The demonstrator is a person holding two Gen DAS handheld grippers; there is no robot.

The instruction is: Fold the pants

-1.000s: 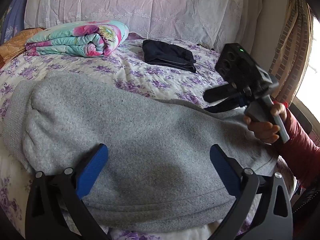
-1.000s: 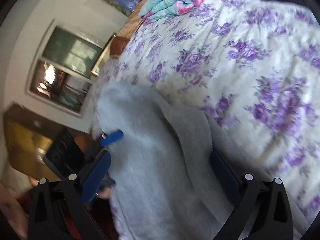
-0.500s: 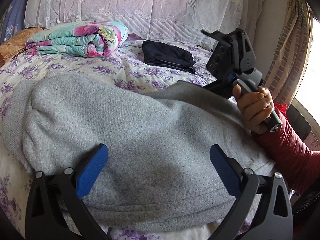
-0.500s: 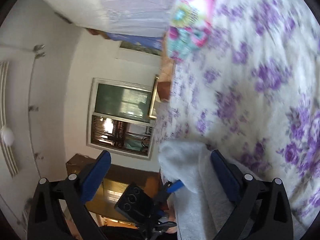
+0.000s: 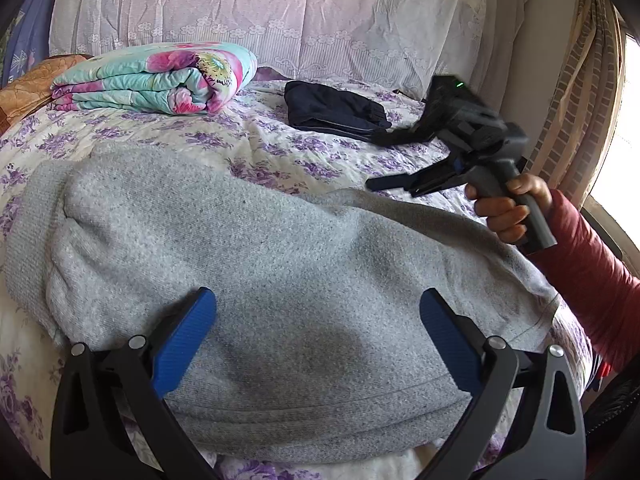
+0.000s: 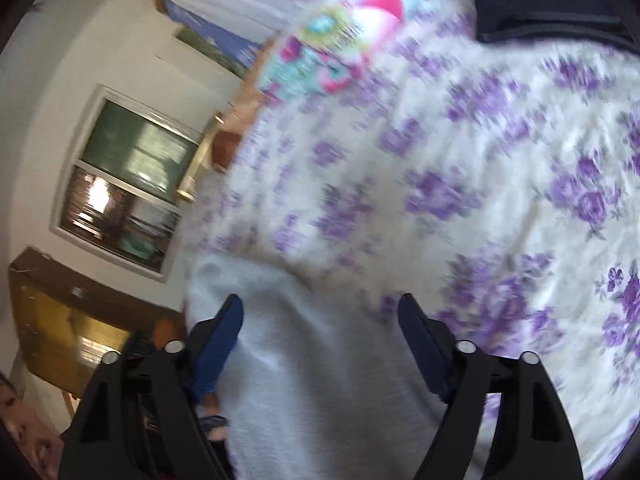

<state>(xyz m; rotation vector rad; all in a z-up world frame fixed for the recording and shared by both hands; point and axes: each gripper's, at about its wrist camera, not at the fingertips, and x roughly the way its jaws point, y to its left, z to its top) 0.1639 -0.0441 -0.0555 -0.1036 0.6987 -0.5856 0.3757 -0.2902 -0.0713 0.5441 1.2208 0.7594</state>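
On bed, pants (image 5: 280,264) btwn L gripper (image 5: 318,312) fingers.

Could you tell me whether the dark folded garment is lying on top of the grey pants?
No, the dark folded garment lies apart on the floral bedspread, beyond the grey pants.

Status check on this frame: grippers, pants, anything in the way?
Left gripper open, low over the grey pants. Right gripper open, holding nothing, above the pants' far edge. Pants lie partly folded on the floral bedspread. Dark folded garment sits clear behind.
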